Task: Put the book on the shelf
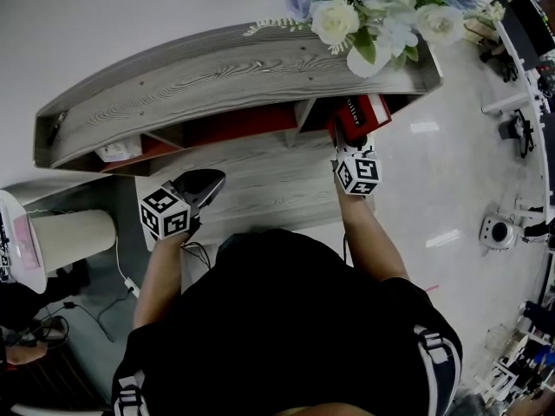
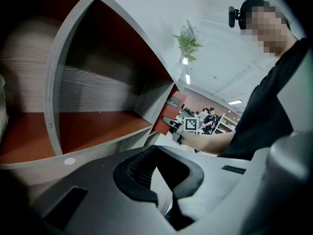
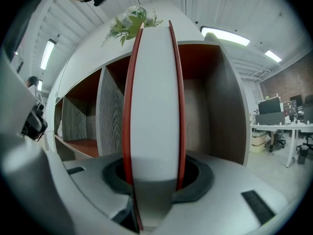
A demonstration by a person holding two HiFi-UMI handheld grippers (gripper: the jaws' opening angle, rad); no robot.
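Room: pale, glossy floor [image 1: 451, 198] in a bright open office; a desk [image 3: 274, 126] stands at 3 o'clock in the right gripper view.
Right gripper [image 3: 154, 180]: jaws clamped on the book [image 3: 154, 106], one pad on each cover, with the page edge facing the camera and the book upright.
Left gripper [image 1: 206, 185]: jaws a little apart with nothing between them; at 9 o'clock in the head view, well apart from the book.
Book place: at 1 o'clock in the head view, at the mouth of the right-end bay [image 3: 210, 106] of the shelf [image 1: 217, 85], in the air and not resting on the bay floor.
Done: by the look of it, the book is picked up, stood on end and lined up with the open bay.
Left: it probably has to go in, be set down and be released.
Book make: thin red covers, a smooth white page block, narrow and flat.
Shelf make: long curved unit, grey wood grain outside, red-brown boards inside, with upright dividers.
Top: flowers [image 1: 373, 16], white and pale blue, at 1 o'clock.
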